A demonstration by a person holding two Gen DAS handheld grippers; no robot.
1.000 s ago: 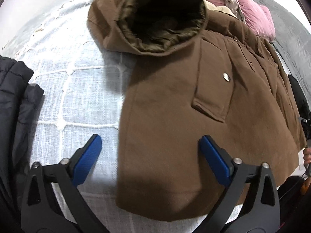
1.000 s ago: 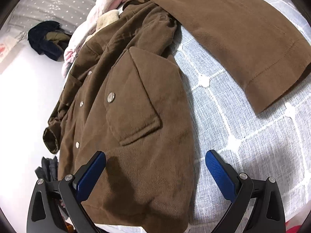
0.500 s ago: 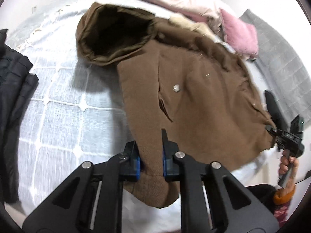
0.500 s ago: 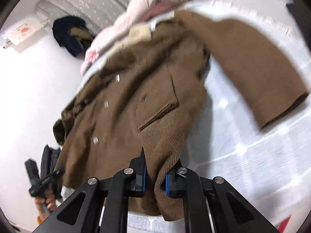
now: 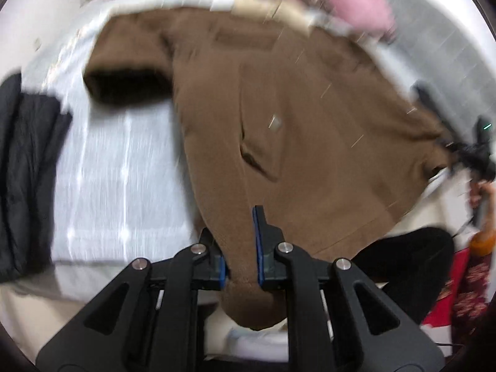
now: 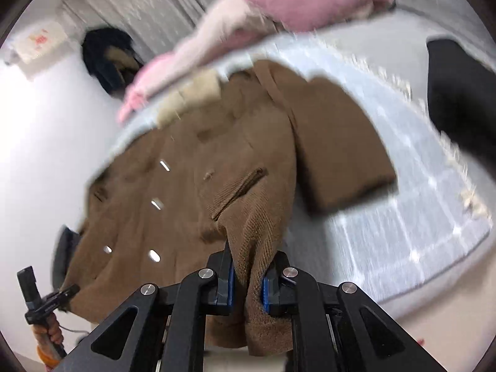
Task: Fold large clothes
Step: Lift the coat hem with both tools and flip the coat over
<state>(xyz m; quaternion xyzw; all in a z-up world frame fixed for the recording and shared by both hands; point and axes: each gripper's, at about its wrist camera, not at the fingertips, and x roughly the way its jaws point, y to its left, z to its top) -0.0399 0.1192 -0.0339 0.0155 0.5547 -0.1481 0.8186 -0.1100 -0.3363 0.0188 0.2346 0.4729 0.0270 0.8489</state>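
The left gripper (image 5: pixel 240 254) has its two blue-padded fingers pressed in on a bunched fold of the brown coat (image 5: pixel 310 117) at the hem, and cloth hangs down past the pads. The right gripper (image 6: pixel 247 279) pinches the same coat (image 6: pixel 186 192) at another hem corner, a ribbed fold rising between its pads. Each gripper also shows small at the edge of the other's view, held in a hand.

There is one brown coat, and both grippers hold it. The right view shows four pale snaps on its front, one slanted pocket slit (image 6: pixel 240 192), and one sleeve (image 6: pixel 341 142) lying out flat to the right. The left view shows one snap, one pocket, and a dark opening (image 5: pixel 127 86) at the coat's upper left.

The coat lies spread on a bed under a pale cover with a white grid pattern (image 5: pixel 124 167). Both views are blurred. Bare cover shows to the left of the coat in the left view and beyond the sleeve in the right view.

One black quilted garment (image 5: pixel 28 167) lies along the far left edge of the bed. A heap of pink clothes (image 6: pixel 297 0) sits at the head, just behind the coat's collar, with a tan piece (image 6: pixel 189 93) touching the coat. One dark garment (image 6: pixel 108 55) hangs on the white wall.
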